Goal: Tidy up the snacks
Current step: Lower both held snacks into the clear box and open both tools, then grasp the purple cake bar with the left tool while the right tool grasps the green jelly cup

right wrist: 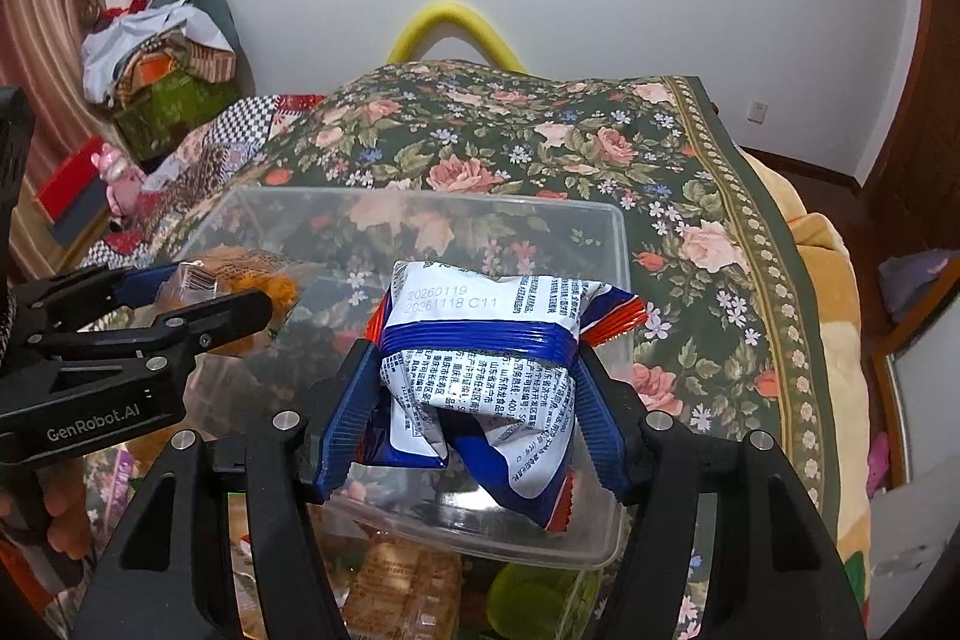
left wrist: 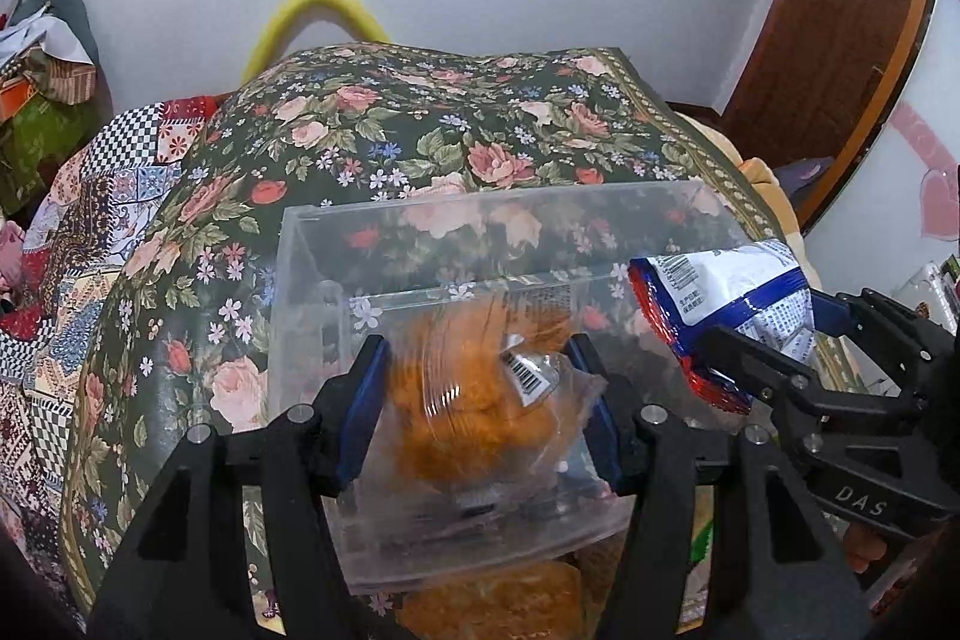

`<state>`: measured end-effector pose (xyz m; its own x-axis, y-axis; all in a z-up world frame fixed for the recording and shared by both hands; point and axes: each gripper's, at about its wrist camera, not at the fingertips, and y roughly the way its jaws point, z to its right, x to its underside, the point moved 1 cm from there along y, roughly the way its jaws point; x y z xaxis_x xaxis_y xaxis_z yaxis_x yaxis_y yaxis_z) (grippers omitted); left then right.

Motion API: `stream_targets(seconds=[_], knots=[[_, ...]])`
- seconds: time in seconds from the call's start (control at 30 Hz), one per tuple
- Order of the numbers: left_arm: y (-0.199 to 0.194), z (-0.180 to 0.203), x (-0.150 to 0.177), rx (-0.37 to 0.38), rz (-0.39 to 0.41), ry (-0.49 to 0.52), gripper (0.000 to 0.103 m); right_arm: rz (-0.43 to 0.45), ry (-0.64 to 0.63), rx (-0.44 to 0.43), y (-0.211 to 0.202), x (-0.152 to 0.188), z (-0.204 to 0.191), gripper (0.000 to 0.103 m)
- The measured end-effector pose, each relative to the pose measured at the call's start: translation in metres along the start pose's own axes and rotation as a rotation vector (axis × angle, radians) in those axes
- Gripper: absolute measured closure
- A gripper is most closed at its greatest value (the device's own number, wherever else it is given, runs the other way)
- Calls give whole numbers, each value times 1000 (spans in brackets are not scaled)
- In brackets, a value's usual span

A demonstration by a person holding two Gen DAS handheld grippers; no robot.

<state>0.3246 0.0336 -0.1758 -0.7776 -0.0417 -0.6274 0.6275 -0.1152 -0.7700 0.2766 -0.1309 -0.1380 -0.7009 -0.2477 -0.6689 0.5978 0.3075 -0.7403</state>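
A clear plastic box (left wrist: 312, 244) (right wrist: 618, 232) stands on the floral cloth. My left gripper (left wrist: 474, 346) is shut on a clear packet of orange snacks (left wrist: 474, 400) and holds it over the box's left half. In the right wrist view the left gripper (right wrist: 222, 289) comes in from the left with the orange packet (right wrist: 264, 274). My right gripper (right wrist: 474, 349) is shut on a crumpled white, blue and red snack packet (right wrist: 480, 304), held above the box's right half. The left wrist view shows the right gripper (left wrist: 768, 322) and its white packet (left wrist: 720, 286) at the box's right rim.
The floral cloth (left wrist: 420, 130) covers a raised surface that drops off at left and right. More snack packets (left wrist: 510, 598) lie below the box's near wall, with a green one (right wrist: 540, 592). A yellow foam arch (right wrist: 450, 22) stands behind. Piled bags (right wrist: 162, 64) sit far left.
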Motion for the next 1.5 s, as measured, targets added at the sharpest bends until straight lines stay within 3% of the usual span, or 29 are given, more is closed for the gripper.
stream_targets(seconds=[0.3,0.6,0.8,1.07,1.5], knots=[[-19,-1,-3,-11,39,12,43,46,-27,28,-19,-5,-4,39],[-79,-9,3,-16,124,19,41,121,-2,17,-66,0,0,35],[-107,-20,23,-40,136,29,35,129,31,35,-89,18,14,33],[-111,-44,69,-74,67,1,34,56,71,74,-85,54,32,32],[-60,-70,139,-57,-134,-103,34,-67,128,72,-50,90,47,32]])
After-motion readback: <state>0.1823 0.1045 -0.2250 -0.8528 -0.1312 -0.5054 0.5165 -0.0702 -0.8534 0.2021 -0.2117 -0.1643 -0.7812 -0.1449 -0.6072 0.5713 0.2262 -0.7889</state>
